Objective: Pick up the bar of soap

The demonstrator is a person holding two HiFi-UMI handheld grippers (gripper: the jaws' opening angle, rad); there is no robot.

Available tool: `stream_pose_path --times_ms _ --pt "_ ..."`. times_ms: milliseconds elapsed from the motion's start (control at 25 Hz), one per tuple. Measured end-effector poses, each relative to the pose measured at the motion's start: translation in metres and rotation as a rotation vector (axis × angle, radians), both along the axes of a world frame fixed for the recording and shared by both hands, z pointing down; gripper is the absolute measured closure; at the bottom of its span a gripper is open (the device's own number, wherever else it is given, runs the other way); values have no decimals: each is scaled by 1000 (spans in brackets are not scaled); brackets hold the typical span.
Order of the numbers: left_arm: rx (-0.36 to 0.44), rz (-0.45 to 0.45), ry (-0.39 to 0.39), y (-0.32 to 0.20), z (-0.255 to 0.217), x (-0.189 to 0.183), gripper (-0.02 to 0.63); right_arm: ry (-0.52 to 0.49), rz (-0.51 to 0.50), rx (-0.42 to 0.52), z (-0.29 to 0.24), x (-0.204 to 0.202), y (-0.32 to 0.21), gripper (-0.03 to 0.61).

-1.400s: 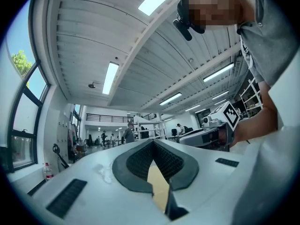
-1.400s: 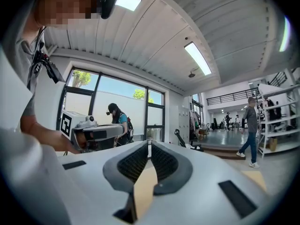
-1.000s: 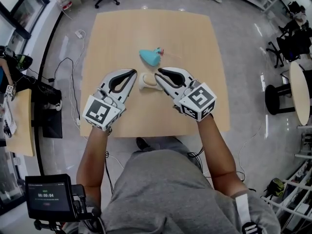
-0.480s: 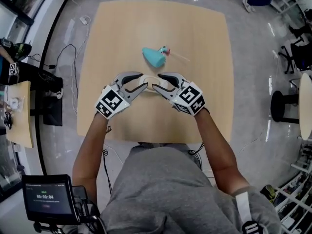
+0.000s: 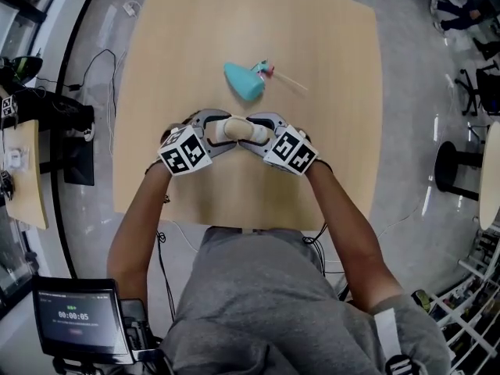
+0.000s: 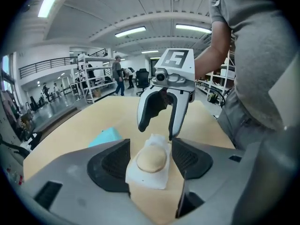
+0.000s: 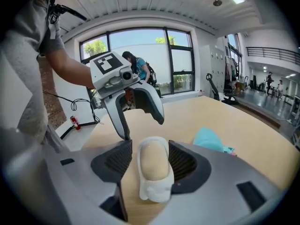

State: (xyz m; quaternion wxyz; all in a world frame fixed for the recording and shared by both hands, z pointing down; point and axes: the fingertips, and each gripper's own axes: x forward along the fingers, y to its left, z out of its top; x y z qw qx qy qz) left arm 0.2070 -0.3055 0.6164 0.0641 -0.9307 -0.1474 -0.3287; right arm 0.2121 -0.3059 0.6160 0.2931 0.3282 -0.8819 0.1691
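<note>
A beige bar of soap (image 5: 234,127) lies in a white dish (image 6: 146,176) near the middle of the wooden table (image 5: 328,92). My left gripper (image 5: 221,131) comes at it from the left and my right gripper (image 5: 251,133) from the right, their tips almost meeting. Both have just been opening their jaws and stand open, each astride one end of the soap. In the left gripper view the soap (image 6: 151,159) sits between the pads with a gap on either side. The right gripper view has the soap (image 7: 153,161) and dish close between the pads, not pressed.
A teal object (image 5: 244,81) with a thin pink-tipped stick lies on the table just beyond the soap. The table's near edge runs close below my hands. Cables, a monitor stand and office chairs stand on the floor around the table.
Both grippers came down from above the table to the soap. Their jaws went from nearly shut to wide open and now straddle the soap's two ends.
</note>
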Motion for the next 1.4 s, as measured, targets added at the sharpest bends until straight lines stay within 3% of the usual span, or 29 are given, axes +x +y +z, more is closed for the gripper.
stream_pose_path --times_ms 200,720,1400 --pt "45 73 -78 -6 33 5 359 62 -84 -25 42 0 -4 341" --pt "131 235 -213 9 67 6 357 184 -141 -82 83 -2 8 336" --pt "116 196 -142 5 57 16 358 164 -120 -52 73 6 4 336"
